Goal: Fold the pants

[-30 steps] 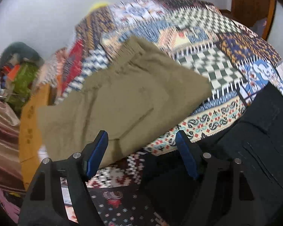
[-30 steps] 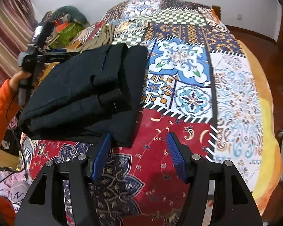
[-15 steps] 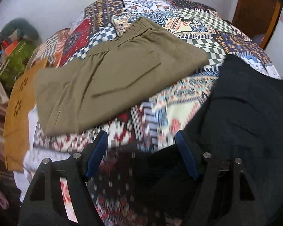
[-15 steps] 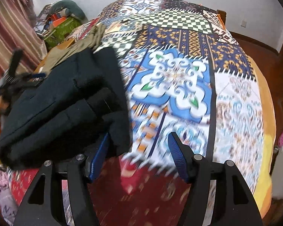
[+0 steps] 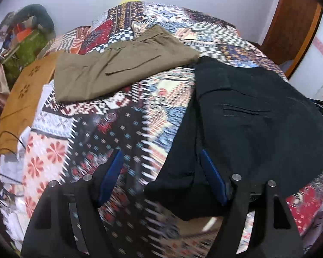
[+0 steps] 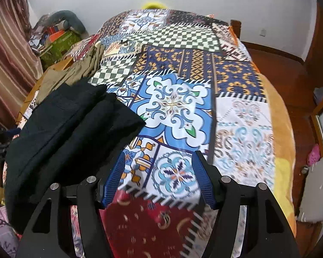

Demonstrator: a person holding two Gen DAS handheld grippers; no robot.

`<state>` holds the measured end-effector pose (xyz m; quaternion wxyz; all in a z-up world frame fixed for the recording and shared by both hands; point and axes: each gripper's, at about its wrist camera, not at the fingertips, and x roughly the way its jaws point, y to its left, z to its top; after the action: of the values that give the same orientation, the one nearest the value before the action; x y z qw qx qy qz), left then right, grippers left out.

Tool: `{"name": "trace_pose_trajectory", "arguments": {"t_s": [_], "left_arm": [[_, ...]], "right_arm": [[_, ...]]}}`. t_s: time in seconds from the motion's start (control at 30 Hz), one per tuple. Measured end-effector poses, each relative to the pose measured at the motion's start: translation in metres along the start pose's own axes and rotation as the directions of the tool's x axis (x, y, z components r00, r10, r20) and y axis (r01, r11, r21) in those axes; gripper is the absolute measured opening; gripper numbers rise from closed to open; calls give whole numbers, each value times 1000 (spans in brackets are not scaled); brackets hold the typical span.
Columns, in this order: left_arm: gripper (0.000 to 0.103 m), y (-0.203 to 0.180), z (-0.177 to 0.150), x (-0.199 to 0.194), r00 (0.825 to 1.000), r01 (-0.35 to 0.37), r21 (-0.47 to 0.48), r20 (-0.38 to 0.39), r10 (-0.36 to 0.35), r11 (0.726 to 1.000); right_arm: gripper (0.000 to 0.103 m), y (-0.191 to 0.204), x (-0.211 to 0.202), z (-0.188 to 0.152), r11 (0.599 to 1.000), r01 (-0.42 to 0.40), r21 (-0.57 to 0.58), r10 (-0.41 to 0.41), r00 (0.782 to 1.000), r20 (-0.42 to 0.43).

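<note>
The black pants are seen folded on the patchwork bedspread, near its edge, with folded khaki pants just beyond them. The left claw is held wide and empty at their near corner; the right claw is held open, empty, beside them. A careless brush could undo the stacked layers.

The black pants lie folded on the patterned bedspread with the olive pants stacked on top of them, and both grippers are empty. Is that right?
Not quite. The olive pants are not stacked on the black pants: they lie beside them on the patterned bedspread, at most meeting at one corner, as the left wrist view shows. The rest holds: the left gripper and right gripper are empty.
</note>
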<state>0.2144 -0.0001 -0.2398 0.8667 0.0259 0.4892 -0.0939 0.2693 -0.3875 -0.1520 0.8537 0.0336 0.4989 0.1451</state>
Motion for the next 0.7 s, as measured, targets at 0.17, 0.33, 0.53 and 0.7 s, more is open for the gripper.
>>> {"name": "trace_pose_trajectory", "arguments": {"t_s": [0.17,0.33,0.53,0.7], "left_arm": [[74,-25,-12,-10,999,46,-2,28,-45,999],[74,-40,-4,-22,999,5,96,48,-10,995],[74,-27,33,-41,990,-15,94,139,1,995],[74,-31,68,-30,986,13,103,165,-30,995]], "right_arm": [[60,3,-15,-1,1000,3,2,-3,1000,30],[60,12,-26,4,1000,-7,-7,7,997,73],[60,25,-29,15,999,-26,-28,29,993,111],[60,39,-13,27,997,-49,-55,55,993,106]]}}
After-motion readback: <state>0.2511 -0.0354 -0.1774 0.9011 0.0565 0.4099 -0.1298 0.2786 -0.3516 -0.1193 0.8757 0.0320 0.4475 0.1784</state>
